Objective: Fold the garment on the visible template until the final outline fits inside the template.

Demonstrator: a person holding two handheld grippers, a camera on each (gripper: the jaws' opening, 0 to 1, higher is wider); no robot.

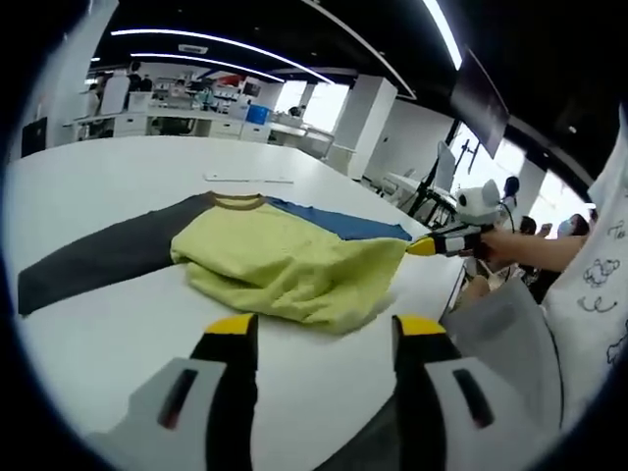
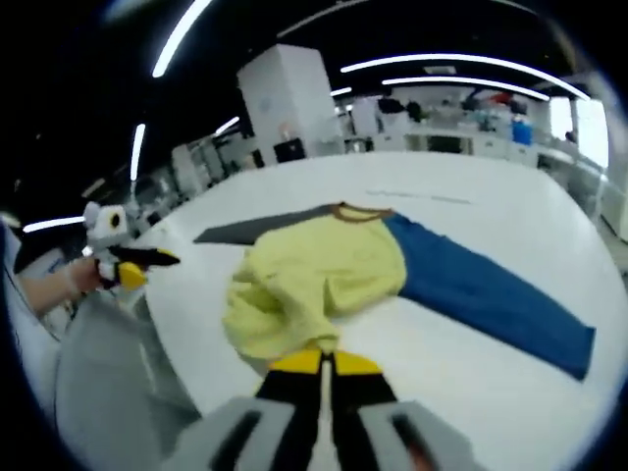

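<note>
The right claw [image 2: 321,361] stands with its yellow-tipped jaws pressed together, their tips at the near hem of the yellow-bodied long-sleeved garment with one dark grey and one blue sleeve [image 2: 324,270]; in the left gripper view the same claw [image 1: 424,245] meets the far corner of the yellow cloth, so it is judged to be pinching that hem, though the fabric between the tips is not plainly visible. The left claw [image 1: 324,329] hangs wide open and holds nothing, just short of the bunched near edge. The garment lies near the middle of the white worktop [image 1: 118,167], body rumpled and doubled over itself, dark grey sleeve [image 1: 98,257] and blue sleeve [image 2: 491,294] spread flat to opposite sides. A faint line marking [image 1: 247,179] lies on the worktop beyond the collar; whether it belongs to the template cannot be told. Recommendation: take the opposite hem corner with the open claw, lift both corners level, and lay the fold smooth, avoiding drag that bunches the body further.
</note>
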